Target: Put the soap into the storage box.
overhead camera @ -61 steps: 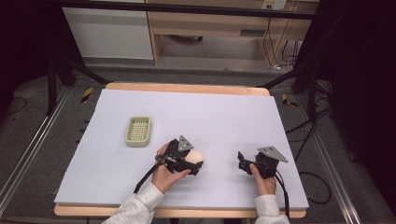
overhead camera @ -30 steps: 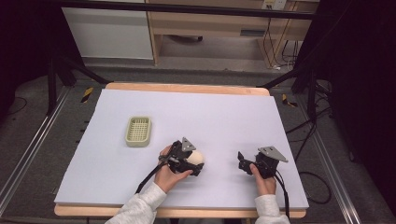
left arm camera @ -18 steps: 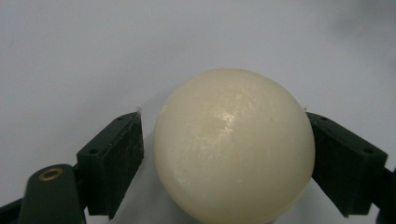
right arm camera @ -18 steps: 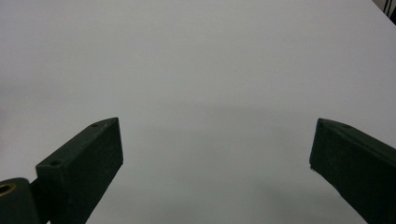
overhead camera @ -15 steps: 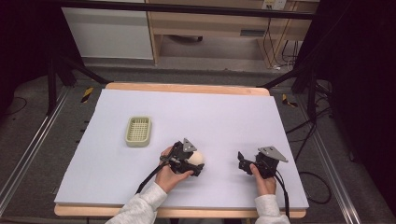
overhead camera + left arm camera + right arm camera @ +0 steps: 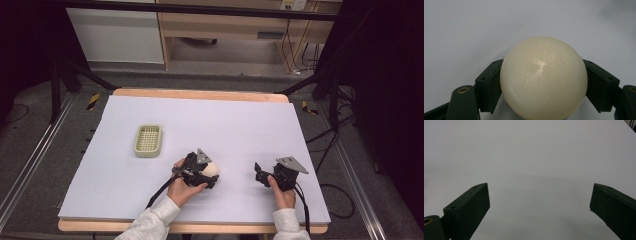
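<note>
A white surface (image 6: 240, 120) fills the high view; the left gripper (image 6: 209, 175) has just been closing on a cream ball (image 6: 212, 169), near a printless tray (image 6: 148, 140). Left gripper view: fingers (image 6: 489, 82) clasp it. Right gripper view: right gripper (image 6: 540, 207) fingers spread, empty.

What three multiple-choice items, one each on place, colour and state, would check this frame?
1. Where is the tray relative to the ball?
A. to its left and farther from the person
B. to its right
C. under it

2. What colour is the ball?
A. red
B. cream
C. blue

3. How is the left gripper?
A. open and apart from the ball
B. shut on the tray
C. shut on the ball

Key: 1 A, the high view shows it up-left; 2 B, its surface is pale cream; 3 C, both fingers press its sides, having just closed in.
</note>
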